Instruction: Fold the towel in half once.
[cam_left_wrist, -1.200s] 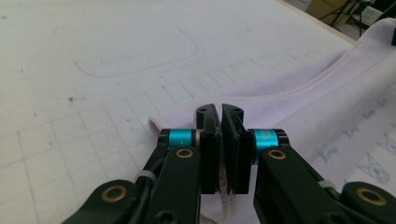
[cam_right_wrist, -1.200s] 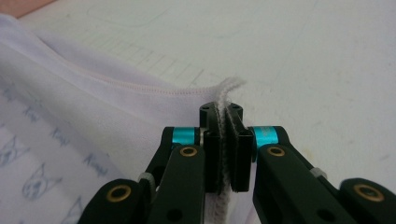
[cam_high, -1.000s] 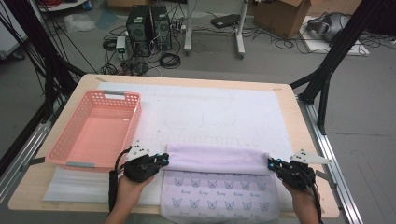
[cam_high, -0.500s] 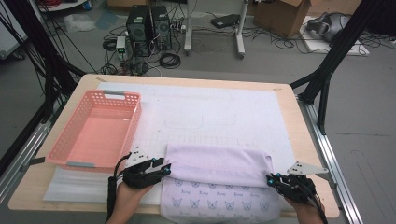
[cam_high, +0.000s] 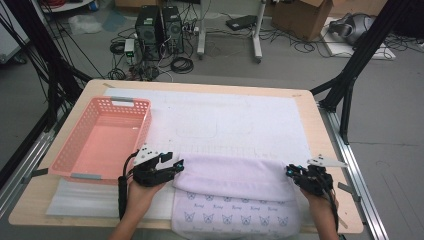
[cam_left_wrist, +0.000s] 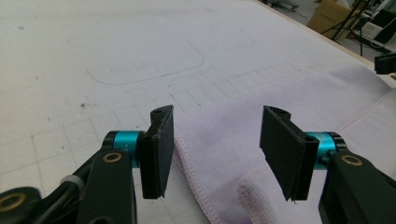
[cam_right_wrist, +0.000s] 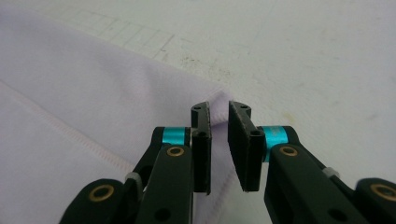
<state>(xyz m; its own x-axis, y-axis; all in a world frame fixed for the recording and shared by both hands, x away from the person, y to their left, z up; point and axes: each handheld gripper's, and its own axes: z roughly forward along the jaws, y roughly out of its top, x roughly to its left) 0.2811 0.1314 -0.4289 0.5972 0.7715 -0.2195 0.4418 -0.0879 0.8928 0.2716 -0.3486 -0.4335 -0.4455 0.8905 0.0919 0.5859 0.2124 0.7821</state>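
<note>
table (cam_high: 320, 120): wood top under white mat (cam_high: 230, 120), gridded, faint outline drawn on it.
basket (cam_high: 102, 137): pink, on table's left side, nothing seen inside, just beside left gripper.
towel (cam_high: 235, 177): lilac, at near edge of table between the two grippers, far part folded back toward person, printed layer below hanging over the edge.
left gripper (cam_high: 176, 166): at towel's left edge, jaws released, have just been opening, towel edge lying under the gap, pads not pressing.
right gripper (cam_high: 290, 171): at towel's right fold corner, jaws narrow with a small gap, have just been closing; towel corner (cam_right_wrist: 219, 100) at the gap, pads not seen pinching it.
risk, fold: left side let go, so a pull by right alone likely skews fold or drags towel off the near edge.
risk, grip: right jaws closing over a thin corner, may miss cloth or catch one layer only, fold then opens.
risk, basket: left hand swinging outward could knock basket, close by.
risk, bunching: rolled hem (cam_left_wrist: 254, 191) near left pads, re-closing there could grab a lump, not an edge.
high view adds: whole layout, basket, printed underside, both hands at once.
left gripper view adds: clear gap between pads (cam_left_wrist: 159, 149), stitched hem, mat grid close up.
right gripper view adds: gap between pads (cam_right_wrist: 201, 149), corner position, seam line on towel.
</note>
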